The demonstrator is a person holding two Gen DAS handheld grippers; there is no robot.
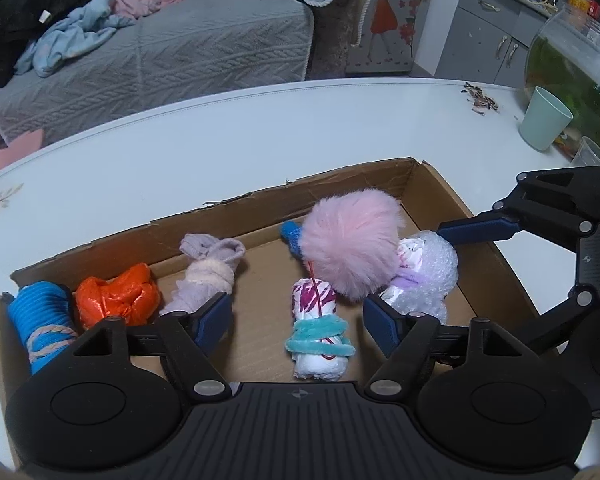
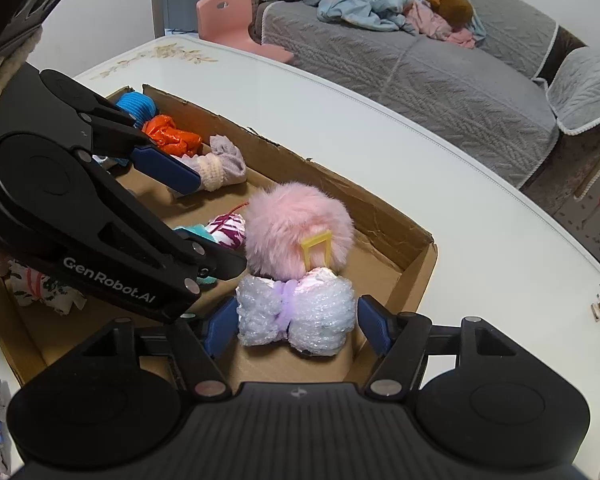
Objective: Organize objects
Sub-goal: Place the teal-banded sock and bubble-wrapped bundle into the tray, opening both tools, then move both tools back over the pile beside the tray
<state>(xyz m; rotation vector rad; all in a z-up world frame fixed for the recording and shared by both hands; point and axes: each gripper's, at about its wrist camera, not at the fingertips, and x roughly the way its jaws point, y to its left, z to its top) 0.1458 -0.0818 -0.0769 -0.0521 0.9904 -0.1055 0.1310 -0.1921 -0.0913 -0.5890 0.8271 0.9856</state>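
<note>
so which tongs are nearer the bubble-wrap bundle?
Right. The right tongs straddle the bubble-wrap bundle, jaws open on either side of it. The left tongs sit beside it, open around the white-and-magenta roll.

We see a white table (image 1: 260, 136) carrying an open cardboard box (image 1: 380, 176), our landmark. Beyond the box's far right corner stand a pale green cup (image 1: 545, 119) and a glass fishbowl (image 1: 572, 60), with a small heap of seed husks (image 1: 480, 98) near the cup at the table's far edge.
</note>
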